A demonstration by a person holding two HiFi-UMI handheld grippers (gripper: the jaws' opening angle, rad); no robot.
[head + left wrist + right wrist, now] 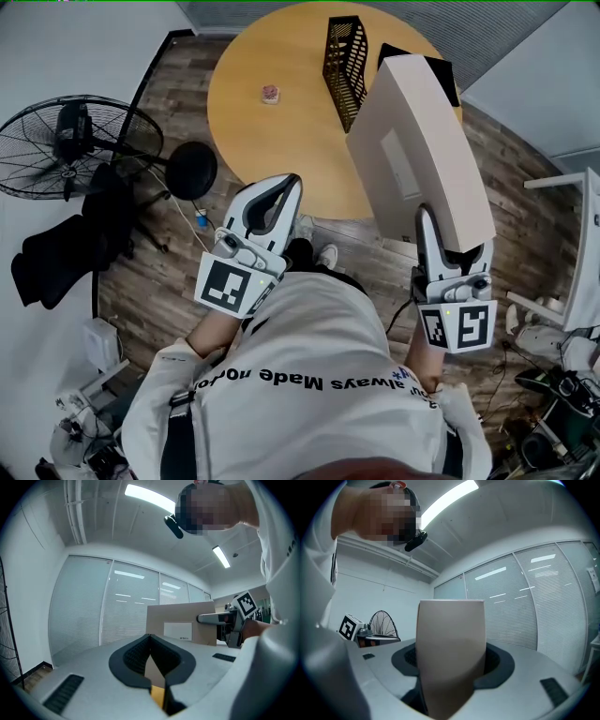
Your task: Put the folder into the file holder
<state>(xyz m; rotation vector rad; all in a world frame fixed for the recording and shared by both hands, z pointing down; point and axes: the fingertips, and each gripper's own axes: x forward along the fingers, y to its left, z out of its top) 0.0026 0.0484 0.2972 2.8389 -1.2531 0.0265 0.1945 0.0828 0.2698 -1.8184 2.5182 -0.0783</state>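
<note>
- Clamped in the right gripper (439,246) at the lower right of the head view: the near end of a beige box folder (417,141), with jaws spread wide around its thick spine and pads pressing on both faces
- Carried in the air rather than resting on anything, with the long axis running from the gripper at lower right up toward the upper centre and the far end overlapping the near edge of the round wooden table (272,141)
- Standing upright on the table at the upper centre, just left of the folder's far end: a black mesh file holder (344,67), which looks empty
- Half hidden behind the folder's far end at the upper right: another dark object, too covered to name
- Parked at the centre left, near the body and short of the table: the left gripper (286,186), tips closed against each other with nothing between them
- Judged from this: nearer to the holder on the right-gripper side, so a job for that gripper alone
- Coming move likely a push forward and slightly left, then a tilt to line the folder's long axis up with the holder's slot
- Main risk: catching the folder's leading corner on the mesh rim and tipping the holder
</note>
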